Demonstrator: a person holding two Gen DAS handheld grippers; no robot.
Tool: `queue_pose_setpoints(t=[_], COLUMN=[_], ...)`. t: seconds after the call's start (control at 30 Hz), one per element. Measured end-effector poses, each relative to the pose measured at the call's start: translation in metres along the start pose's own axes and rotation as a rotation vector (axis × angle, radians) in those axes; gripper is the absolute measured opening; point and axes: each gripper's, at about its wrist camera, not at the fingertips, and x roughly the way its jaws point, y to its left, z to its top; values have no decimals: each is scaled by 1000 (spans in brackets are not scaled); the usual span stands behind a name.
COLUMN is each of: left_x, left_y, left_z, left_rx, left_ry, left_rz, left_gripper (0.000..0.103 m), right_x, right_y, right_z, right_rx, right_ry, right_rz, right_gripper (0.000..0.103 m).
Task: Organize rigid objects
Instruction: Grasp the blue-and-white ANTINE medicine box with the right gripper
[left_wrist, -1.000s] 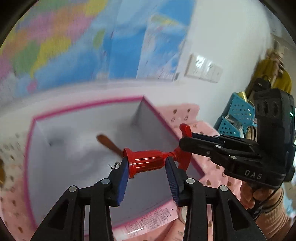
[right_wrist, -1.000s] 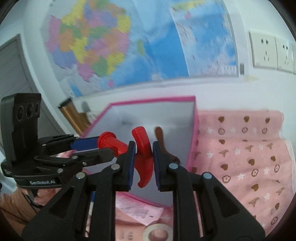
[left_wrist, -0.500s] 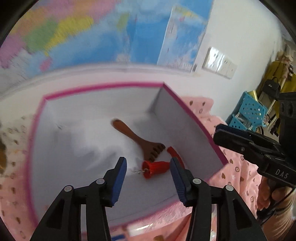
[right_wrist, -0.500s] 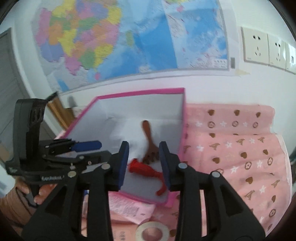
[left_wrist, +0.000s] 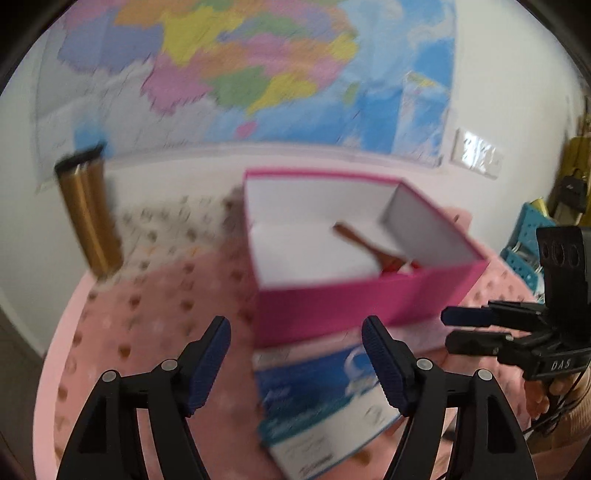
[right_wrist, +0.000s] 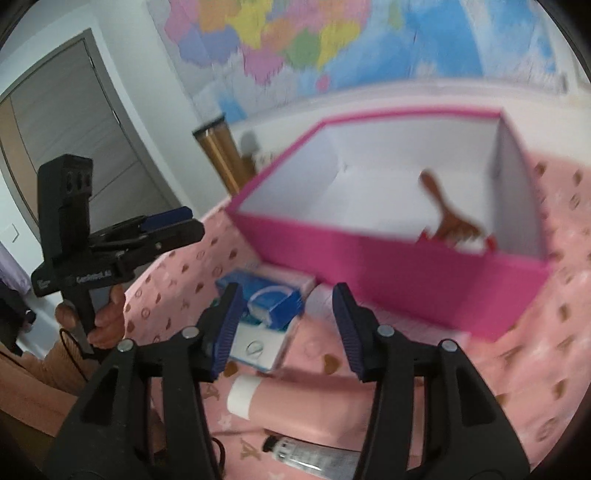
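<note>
A pink box (left_wrist: 354, 306) with white inside walls stands on the pink patterned cloth; it also shows in the right wrist view (right_wrist: 399, 269). A brown wooden comb (right_wrist: 448, 218) and a red object (right_wrist: 489, 242), mostly hidden by the front wall, lie inside. My left gripper (left_wrist: 295, 362) is open and empty, in front of the box above a blue-and-white carton (left_wrist: 325, 402). My right gripper (right_wrist: 286, 325) is open and empty, above the carton (right_wrist: 266, 306) and a pink tube (right_wrist: 303, 406).
A gold cylinder (left_wrist: 88, 214) stands at the back left by the wall. A clear tube with a black cap (right_wrist: 314, 458) lies near the front edge. A blue perforated basket (left_wrist: 528, 236) sits at the far right. A map covers the wall.
Both grippers let go of the red object into the box, opened wide and pulled back and down in front of the box. The carton and tubes came into view.
</note>
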Motion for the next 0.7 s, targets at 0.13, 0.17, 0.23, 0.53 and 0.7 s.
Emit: queue_pose_setpoints(t=[0.13, 0.17, 0.23, 0.53, 0.7], left_x=[17, 22, 27, 53, 57], left_y=[20, 22, 25, 35, 36], left_z=[-21, -24, -30, -32, -34], left_rx=[-66, -71, -84, -144, -173], left_ry=[86, 102, 125, 208, 234], left_rz=[-10, -17, -39, -137, -208], left_gripper=[75, 75, 75, 72, 67], right_x=[25, 30, 41, 73, 80], right_y=[7, 7, 7, 1, 7], right_z=[-4, -4, -3, 3, 3], right_rx=[1, 5, 18, 87, 75], right_ry=[48, 56, 73, 102, 119], right_rz=[9, 9, 10, 17, 2], right_gripper=[52, 52, 52, 52, 53])
